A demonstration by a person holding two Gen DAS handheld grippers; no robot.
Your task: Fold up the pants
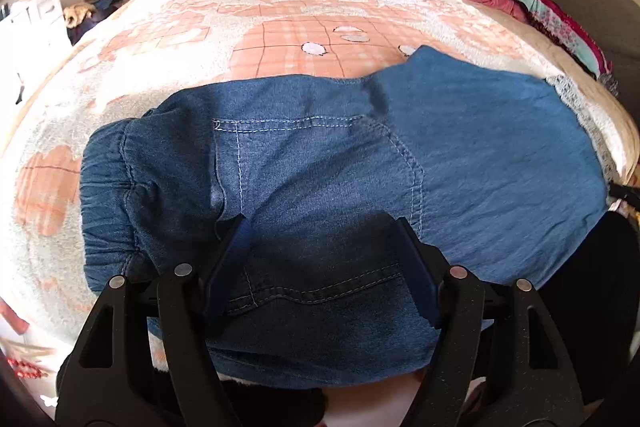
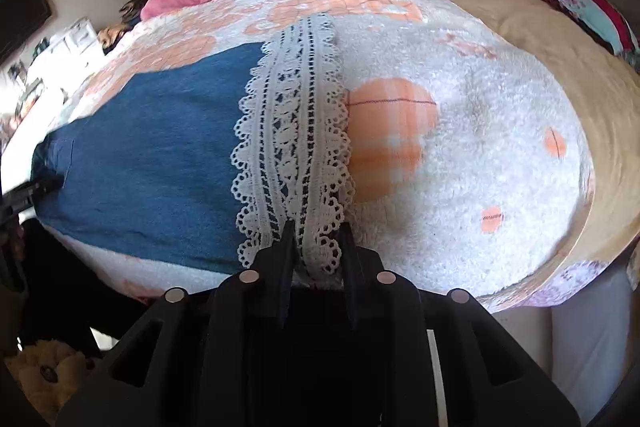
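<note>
One pair of blue denim pants [image 1: 340,167] lies flat on the bed [image 1: 280,27]. The left tool [image 1: 320,227] stands spread over the waist end. The right tool [image 2: 318,233], nearly pressed together, pinches the white lace hem [image 2: 292,131].

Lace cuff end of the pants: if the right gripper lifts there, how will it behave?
Probably floppy: the lace hem lies flat and wavy on the fleece blanket. The openwork could snag on the right gripper fingertips. The pants would likely drape and drag behind rather than lift as one piece; the left gripper stands open over the waist end.
</note>
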